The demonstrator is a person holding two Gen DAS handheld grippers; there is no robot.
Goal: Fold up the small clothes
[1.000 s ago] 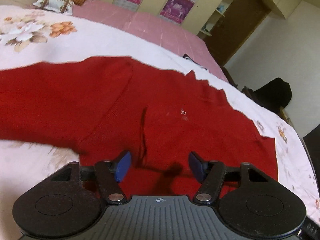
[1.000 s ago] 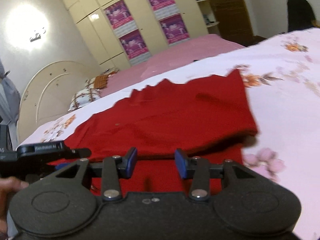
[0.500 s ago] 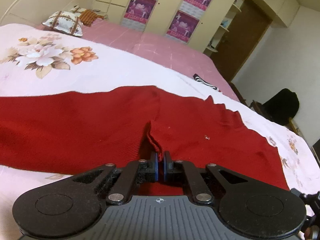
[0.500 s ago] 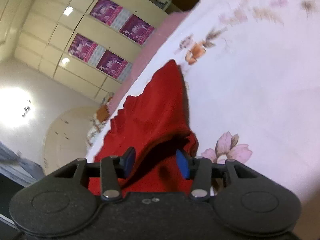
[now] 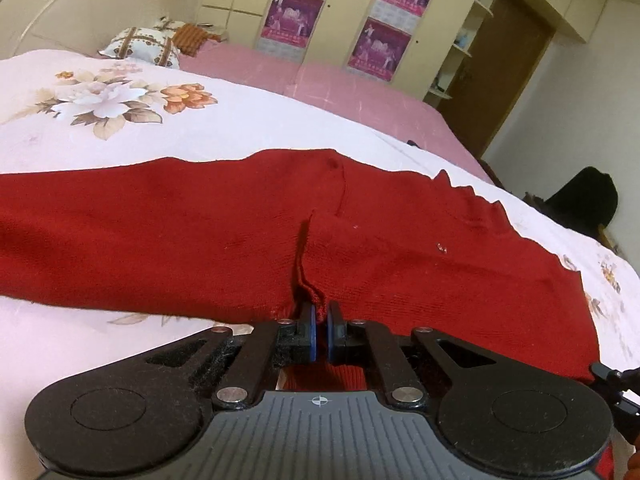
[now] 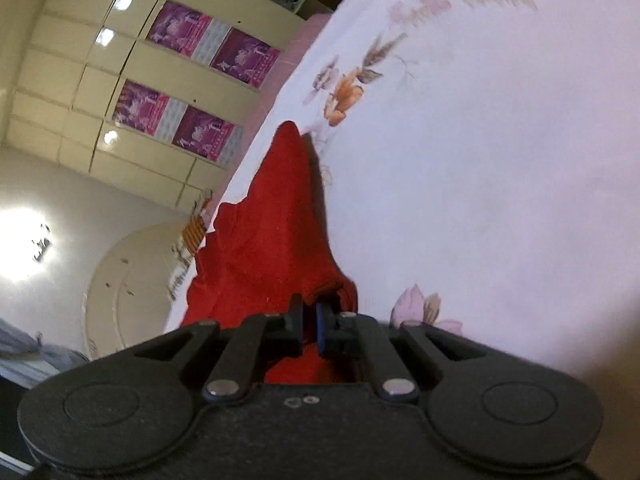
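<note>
A red knit garment (image 5: 200, 232) lies spread across the floral bedsheet (image 5: 100, 100). My left gripper (image 5: 319, 320) is shut on a pinched ridge of its near edge, and a crease runs away from the jaws. In the right wrist view, tilted hard, my right gripper (image 6: 309, 314) is shut on a folded edge of the same red garment (image 6: 276, 224), which stretches away from the jaws over the sheet (image 6: 480, 160).
A pink cover (image 5: 340, 92) lies on the far part of the bed, with pillows (image 5: 140, 46) by the headboard. A wardrobe with purple posters (image 5: 380, 44) and a brown door (image 5: 500, 80) stand behind. A dark chair (image 5: 580, 204) is at the right.
Both grippers were open over the garment one second ago. The left shut on the cloth half a second ago. The right tilted and has now shut on the folded edge.
</note>
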